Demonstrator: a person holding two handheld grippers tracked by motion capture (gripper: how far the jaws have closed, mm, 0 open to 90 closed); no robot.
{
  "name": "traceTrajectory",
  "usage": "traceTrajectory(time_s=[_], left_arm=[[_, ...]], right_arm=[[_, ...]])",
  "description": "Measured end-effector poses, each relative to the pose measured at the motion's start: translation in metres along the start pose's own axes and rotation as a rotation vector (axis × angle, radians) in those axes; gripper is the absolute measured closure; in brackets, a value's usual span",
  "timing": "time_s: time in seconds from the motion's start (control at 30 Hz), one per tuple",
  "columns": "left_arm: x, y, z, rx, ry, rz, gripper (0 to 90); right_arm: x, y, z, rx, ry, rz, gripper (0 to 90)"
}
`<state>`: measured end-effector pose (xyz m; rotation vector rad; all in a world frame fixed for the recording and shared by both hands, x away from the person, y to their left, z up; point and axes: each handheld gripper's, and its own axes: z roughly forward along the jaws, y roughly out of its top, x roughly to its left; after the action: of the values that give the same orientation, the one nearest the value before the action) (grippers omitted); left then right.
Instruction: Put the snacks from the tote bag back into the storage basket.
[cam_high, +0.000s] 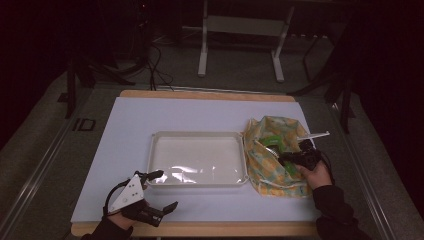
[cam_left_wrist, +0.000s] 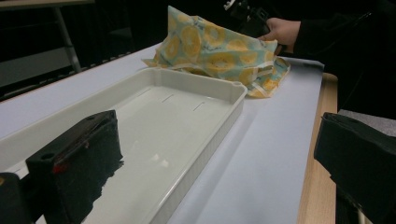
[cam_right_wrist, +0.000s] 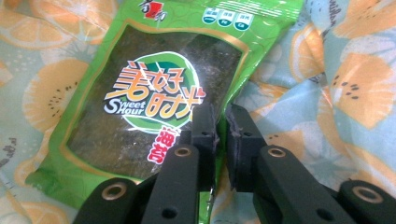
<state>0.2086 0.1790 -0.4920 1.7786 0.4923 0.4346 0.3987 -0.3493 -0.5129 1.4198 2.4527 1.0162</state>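
Nearest me, down at about 7 o'clock on the table, the left gripper (cam_high: 159, 191) just sits there with its jaws spread wide, nothing between them. One jaw tip reaches the near rim of the white tray (cam_high: 197, 182), which lies empty mid-table.

Further over at 3 o'clock is the orange-print cloth bag (cam_high: 274, 159), slumped open, and the right gripper (cam_right_wrist: 220, 122) is in there with its jaws pinched nearly together on the lower edge of a green seaweed packet (cam_right_wrist: 140, 88). Looks like the film is actually caught between the pads, though the gap is dim so I wouldn't swear to it.

That packet should be super light, thin and crinkly, with slick plastic that could slide out. The sheets inside are brittle, so I'd grip the flat sealed edge, not the middle.
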Motion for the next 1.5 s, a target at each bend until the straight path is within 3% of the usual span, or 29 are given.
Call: traceTrajectory(time_s=[0.2, 0.37, 0.6, 0.97, 1.23, 1.5], left_arm=[[0.000, 0.000, 0.000, -0.002, 0.001, 0.000, 1.1], [0.000, 0.000, 0.000, -0.005, 0.002, -0.003, 1.1], [0.000, 0.000, 0.000, -0.007, 0.002, 0.000, 1.1], [0.000, 0.001, 0.000, -0.010, 0.000, 0.001, 1.1], [0.000, 0.001, 0.000, -0.011, 0.002, 0.002, 1.1], [0.000, 0.001, 0.000, -0.011, 0.004, 0.004, 1.1]], right_arm=[[0.006, 0.001, -0.002, -0.009, -0.029, 0.004, 88.5], [0.006, 0.003, -0.012, -0.086, 0.003, 0.030, 89.2], [0.013, 0.006, -0.025, -0.140, 0.018, 0.027, 89.5], [0.023, 0.005, -0.048, -0.224, -0.031, 0.046, 89.6], [0.021, 0.005, -0.071, -0.307, -0.058, 0.078, 89.6], [0.017, -0.002, -0.088, -0.347, -0.074, 0.113, 89.5]])
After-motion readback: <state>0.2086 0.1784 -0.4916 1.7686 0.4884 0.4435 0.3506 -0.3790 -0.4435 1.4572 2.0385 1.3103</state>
